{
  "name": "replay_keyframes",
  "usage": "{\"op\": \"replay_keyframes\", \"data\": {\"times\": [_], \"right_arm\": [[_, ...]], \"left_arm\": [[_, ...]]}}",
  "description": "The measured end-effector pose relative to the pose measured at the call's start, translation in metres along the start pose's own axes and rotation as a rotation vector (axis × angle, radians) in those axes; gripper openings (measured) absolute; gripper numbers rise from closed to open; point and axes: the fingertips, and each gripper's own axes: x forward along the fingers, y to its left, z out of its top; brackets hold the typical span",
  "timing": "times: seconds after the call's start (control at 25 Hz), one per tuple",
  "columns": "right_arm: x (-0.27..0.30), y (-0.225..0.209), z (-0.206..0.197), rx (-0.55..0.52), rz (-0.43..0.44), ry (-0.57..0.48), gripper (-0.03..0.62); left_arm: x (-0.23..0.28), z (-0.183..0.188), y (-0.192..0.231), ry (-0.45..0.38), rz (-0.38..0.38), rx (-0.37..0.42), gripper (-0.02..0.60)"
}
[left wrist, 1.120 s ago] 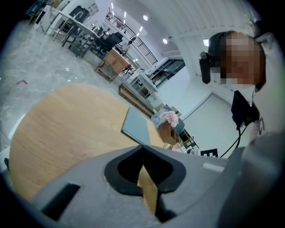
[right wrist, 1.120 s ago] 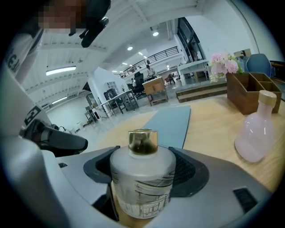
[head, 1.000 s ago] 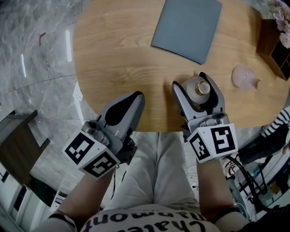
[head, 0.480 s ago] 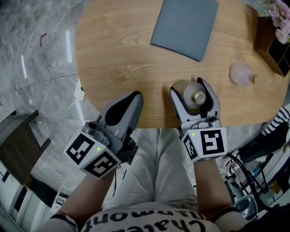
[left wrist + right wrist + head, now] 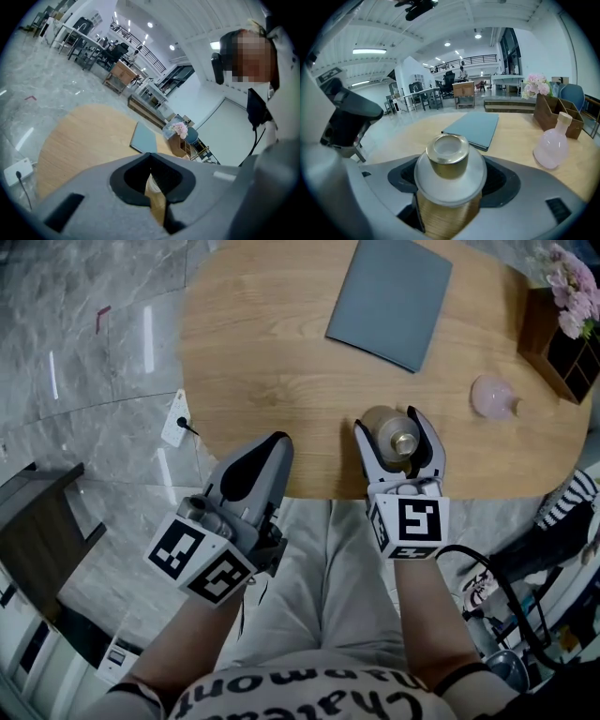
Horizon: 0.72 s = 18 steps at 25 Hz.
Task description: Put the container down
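The container (image 5: 388, 425) is a gold bottle with a frosted white shoulder and a gold neck. It stands upright between the jaws of my right gripper (image 5: 395, 430), which is shut on it, over the near edge of the wooden table (image 5: 272, 352). In the right gripper view the container (image 5: 449, 174) fills the centre and its base is hidden by the jaws, so I cannot tell whether it touches the table. My left gripper (image 5: 277, 441) is shut and holds nothing, with its tip at the table's near edge. Its pads meet in the left gripper view (image 5: 151, 161).
A grey folder (image 5: 392, 298) lies flat at the far middle of the table. A pink round flask (image 5: 492, 396) stands to the right of the container. A wooden box with flowers (image 5: 562, 329) sits at the right edge. A white socket block (image 5: 176, 427) lies on the floor.
My right gripper has turned straighter and drawn slightly toward the near table edge, still shut on the container. The left gripper has barely moved.
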Motion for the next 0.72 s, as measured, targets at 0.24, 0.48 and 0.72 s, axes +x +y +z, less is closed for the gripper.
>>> {"op": "replay_keyframes", "data": {"times": [0.24, 0.48, 0.72], "right_arm": [[0.003, 0.004, -0.004, -0.067, -0.018, 0.042, 0.347], [0.005, 0.004, -0.008, -0.081, -0.010, 0.110, 0.347], [0.007, 0.006, -0.011, -0.106, -0.025, 0.177, 0.347]], "left_arm": [[-0.018, 0.023, -0.006, -0.038, 0.043, 0.022, 0.014], [-0.033, 0.054, -0.022, -0.068, 0.043, 0.045, 0.014], [-0.052, 0.084, -0.038, -0.078, 0.059, 0.085, 0.014]]}}
